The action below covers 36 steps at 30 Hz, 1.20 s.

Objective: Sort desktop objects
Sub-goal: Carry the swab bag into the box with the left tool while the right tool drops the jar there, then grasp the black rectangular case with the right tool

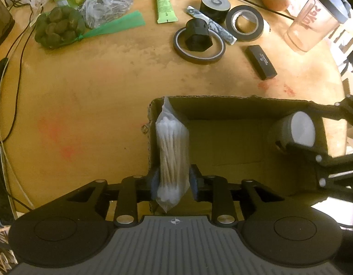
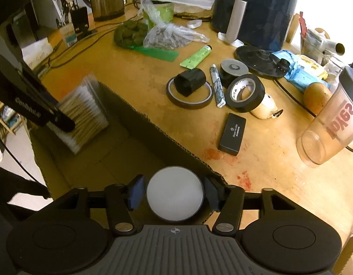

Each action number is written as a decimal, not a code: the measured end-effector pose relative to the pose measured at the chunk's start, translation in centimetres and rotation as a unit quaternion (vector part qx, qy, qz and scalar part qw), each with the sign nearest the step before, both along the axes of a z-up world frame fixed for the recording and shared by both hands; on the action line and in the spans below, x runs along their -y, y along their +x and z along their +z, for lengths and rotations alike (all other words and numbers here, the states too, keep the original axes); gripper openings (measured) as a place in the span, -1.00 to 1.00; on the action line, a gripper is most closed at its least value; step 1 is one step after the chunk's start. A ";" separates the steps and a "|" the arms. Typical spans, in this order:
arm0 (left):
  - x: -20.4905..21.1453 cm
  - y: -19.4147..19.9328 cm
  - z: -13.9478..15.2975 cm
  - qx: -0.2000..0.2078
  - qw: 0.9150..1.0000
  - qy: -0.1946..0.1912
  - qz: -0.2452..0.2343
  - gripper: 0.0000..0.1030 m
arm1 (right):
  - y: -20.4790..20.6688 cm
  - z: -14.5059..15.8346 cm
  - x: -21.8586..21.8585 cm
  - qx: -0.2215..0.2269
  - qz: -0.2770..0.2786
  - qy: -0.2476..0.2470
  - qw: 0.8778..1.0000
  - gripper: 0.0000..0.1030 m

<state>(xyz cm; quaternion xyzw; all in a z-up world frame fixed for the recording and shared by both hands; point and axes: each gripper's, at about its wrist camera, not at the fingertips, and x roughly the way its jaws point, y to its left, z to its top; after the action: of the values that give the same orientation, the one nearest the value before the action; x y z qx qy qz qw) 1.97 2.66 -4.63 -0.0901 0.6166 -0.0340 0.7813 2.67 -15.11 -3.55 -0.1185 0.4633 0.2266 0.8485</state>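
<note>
Both loads hang over the cardboard box on the bench. The left gripper has its jaws spread just clear of the cotton swab bag, which leans on the box wall and could tip out over it. The right gripper has jaws loosened either side of the round white-lidded tin, which may roll on landing.

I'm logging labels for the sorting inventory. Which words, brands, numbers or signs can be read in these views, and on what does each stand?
Red lettering on the clear shaker bottle: seen upside down, roughly "saxo", not certain.
White print on the small black case: too small to read.
Print on the green tube: too small to read.
Print inside the black tape roll: blurred.
Embossed word on the left tool's finger: blurred.
</note>
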 end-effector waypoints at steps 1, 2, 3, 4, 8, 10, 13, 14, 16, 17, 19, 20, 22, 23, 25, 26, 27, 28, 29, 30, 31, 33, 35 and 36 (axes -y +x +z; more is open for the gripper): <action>0.0 -0.1 0.2 0.001 1.000 0.001 0.001 -0.44 | -0.1 0.3 0.1 0.003 0.000 0.004 1.000 0.52; 0.1 -0.2 0.3 0.002 1.000 0.002 0.002 -0.42 | -0.2 0.5 0.2 0.005 0.004 0.011 1.000 0.59; 0.1 -0.3 0.5 0.005 1.000 0.001 0.003 -0.33 | -0.4 0.8 0.2 0.009 0.007 0.016 1.000 0.72; 0.1 -0.4 0.8 0.009 1.000 -0.004 0.005 -0.29 | -0.6 1.1 0.3 0.017 0.008 0.017 1.000 0.78; 0.3 -0.8 1.8 0.022 1.000 -0.003 0.007 -0.06 | -0.9 2.1 0.7 0.032 0.007 0.024 0.999 0.86; 0.5 -1.1 2.5 0.034 0.999 0.013 0.008 0.15 | -1.0 2.5 1.1 0.039 0.001 0.030 0.999 0.88; 0.3 -1.6 3.5 0.057 0.998 0.023 0.017 0.34 | -1.1 3.1 1.9 0.044 -0.012 0.036 0.998 0.96; 0.2 -1.7 3.8 0.062 0.998 0.021 0.021 0.34 | -1.1 3.2 2.2 0.046 -0.018 0.037 0.998 1.00; -0.1 -1.8 4.1 0.074 0.997 0.014 0.035 0.34 | -0.9 3.3 2.9 0.047 -0.031 0.042 0.998 1.00; -0.2 -1.9 4.3 0.080 0.996 0.012 0.039 0.34 | -0.8 3.3 3.2 0.046 -0.039 0.043 0.997 1.00; -0.4 -2.1 4.8 0.098 0.994 0.009 0.050 0.34 | -0.6 3.2 3.8 0.045 -0.054 0.041 0.997 1.00; -0.4 -2.2 5.0 0.105 0.993 0.007 0.053 0.34 | -0.4 3.1 4.1 0.045 -0.060 0.039 0.996 1.00; -0.5 -2.4 5.5 0.120 0.991 0.000 0.057 0.34 | -0.2 2.9 4.4 0.044 -0.069 0.032 0.996 1.00; -0.5 -2.5 5.7 0.127 0.990 -0.001 0.058 0.36 | 0.0 2.8 4.5 0.043 -0.073 0.030 0.996 1.00; -0.5 -2.5 6.0 0.141 0.988 -0.001 0.059 0.38 | 0.3 2.6 4.7 0.041 -0.079 0.026 0.996 1.00; -0.5 -2.5 6.2 0.149 0.987 -0.001 0.060 0.39 | 0.5 2.5 4.8 0.040 -0.083 0.026 0.995 1.00; -0.5 -2.5 6.2 0.154 0.986 0.000 0.063 0.40 | 0.7 2.4 4.8 0.039 -0.087 0.025 0.995 1.00; -0.5 -2.3 6.3 0.159 0.985 0.002 0.062 0.40 | 1.0 2.2 4.8 0.037 -0.093 0.024 0.995 1.00; -0.5 -2.2 6.3 0.162 0.985 0.005 0.062 0.40 | 1.2 2.1 4.8 0.034 -0.097 0.024 0.994 1.00; -0.6 -2.1 6.4 0.164 0.984 0.008 0.066 0.40 | 1.5 2.0 4.8 0.031 -0.101 0.024 0.994 1.00; -0.6 -2.0 6.4 0.167 0.984 0.011 0.067 0.40 | 1.8 1.9 4.8 0.027 -0.107 0.023 0.994 1.00; -0.8 -1.8 6.5 0.177 0.982 0.013 0.066 0.41 | 2.3 1.6 4.7 0.022 -0.115 0.022 0.993 1.00; -0.9 -1.6 6.6 0.187 0.980 0.009 0.062 0.41 | 2.9 1.3 4.5 0.015 -0.122 0.019 0.992 1.00; -0.9 -1.5 6.5 0.191 0.980 0.007 0.061 0.41 | 3.2 1.2 4.4 0.014 -0.125 0.019 0.992 1.00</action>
<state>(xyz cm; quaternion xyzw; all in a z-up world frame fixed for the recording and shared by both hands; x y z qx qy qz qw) 0.45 3.54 1.87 -0.1138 0.4496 0.0018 0.8860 5.87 -19.55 -2.34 -0.0471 0.4586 0.1260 0.8784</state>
